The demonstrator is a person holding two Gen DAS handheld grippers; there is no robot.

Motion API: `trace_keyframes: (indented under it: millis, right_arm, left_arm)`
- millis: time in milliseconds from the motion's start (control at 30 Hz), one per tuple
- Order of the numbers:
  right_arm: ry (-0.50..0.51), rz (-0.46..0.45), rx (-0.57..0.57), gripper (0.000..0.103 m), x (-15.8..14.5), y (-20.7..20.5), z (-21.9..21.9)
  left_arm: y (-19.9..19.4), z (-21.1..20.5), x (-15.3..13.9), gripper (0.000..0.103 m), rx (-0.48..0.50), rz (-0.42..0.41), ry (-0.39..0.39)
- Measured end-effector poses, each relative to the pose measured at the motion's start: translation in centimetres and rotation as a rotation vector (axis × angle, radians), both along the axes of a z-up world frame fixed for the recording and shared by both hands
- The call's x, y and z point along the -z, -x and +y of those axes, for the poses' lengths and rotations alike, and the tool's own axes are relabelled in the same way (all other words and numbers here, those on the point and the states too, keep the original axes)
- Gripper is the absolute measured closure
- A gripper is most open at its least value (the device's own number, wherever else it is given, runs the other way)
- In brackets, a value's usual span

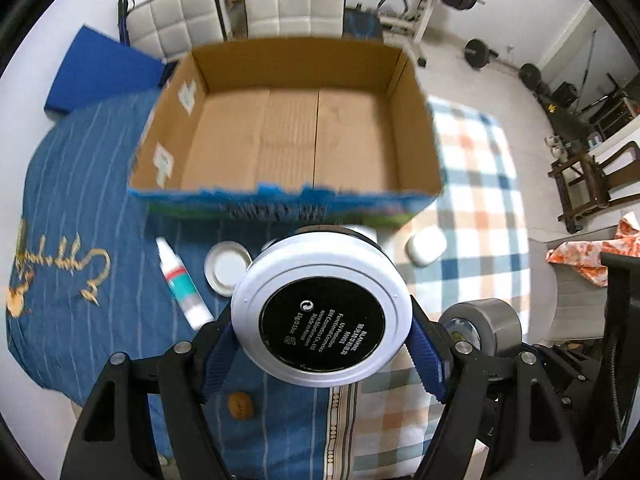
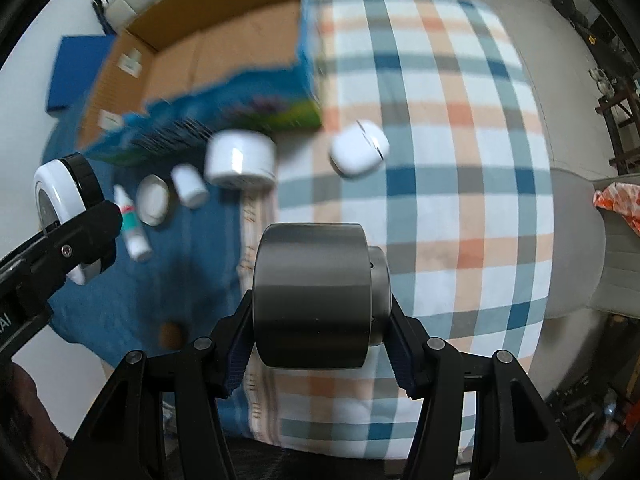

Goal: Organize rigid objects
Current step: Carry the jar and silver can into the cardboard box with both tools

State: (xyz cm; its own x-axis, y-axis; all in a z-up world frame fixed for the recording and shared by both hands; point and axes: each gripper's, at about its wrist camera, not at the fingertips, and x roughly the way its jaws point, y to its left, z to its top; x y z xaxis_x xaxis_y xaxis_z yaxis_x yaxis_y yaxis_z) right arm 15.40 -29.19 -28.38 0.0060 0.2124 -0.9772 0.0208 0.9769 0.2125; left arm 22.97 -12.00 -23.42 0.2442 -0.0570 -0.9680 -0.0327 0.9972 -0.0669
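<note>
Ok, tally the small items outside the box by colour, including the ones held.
White: 6 (compact in left gripper, tube, lid, small jar, large jar, earbud case)
Grey: 1 (cylinder in right gripper)
Brown: 1 (lump)
Total: 8

The left gripper [image 1: 322, 336] clamps a round white compact [image 1: 320, 312] before an open cardboard box [image 1: 288, 120].

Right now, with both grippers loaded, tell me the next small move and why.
Probably carry the white compact forward over the cardboard box and lower it in. The left gripper holds it clear of the bed, the box floor looks bare, and the right gripper holds the grey cylinder alongside.
</note>
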Motion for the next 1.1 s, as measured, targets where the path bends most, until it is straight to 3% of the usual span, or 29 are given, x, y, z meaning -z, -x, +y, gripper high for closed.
trace_keyframes:
  millis: [100, 300, 567, 733, 933, 1100]
  right_arm:
    - [-0.035, -0.048, 0.005, 0.043, -3.6, -1.9, 0.0]
    - [-0.062, -0.129, 0.011, 0.043, -8.5, -5.2, 2.1]
    - [-0.035, -0.182, 0.011, 0.042, -10.6, -13.0, 5.4]
    - [0.003, -0.172, 0.002, 0.042, -8.4, -19.0, 7.4]
    - [0.063, -0.120, -0.012, 0.042, -2.6, -26.1, 9.3]
    - [0.112, -0.079, -0.037, 0.043, 2.3, -30.6, 10.3]
  left_arm:
    - [-0.9, 0.8, -2.6, 0.029, 0.027, -0.039, 0.019]
    - [-4.5, 2.6, -4.9, 0.029, 0.058, -0.066, 0.063]
    - [-12.9, 5.3, -4.6, 0.029, 0.069, -0.051, 0.096]
    - [-18.8, 6.6, -0.9, 0.029, 0.071, 0.022, 0.127]
    - [-24.7, 7.3, 5.0, 0.029, 0.081, 0.146, 0.193]
    - [-27.8, 7.1, 9.2, 0.029, 0.085, 0.215, 0.183]
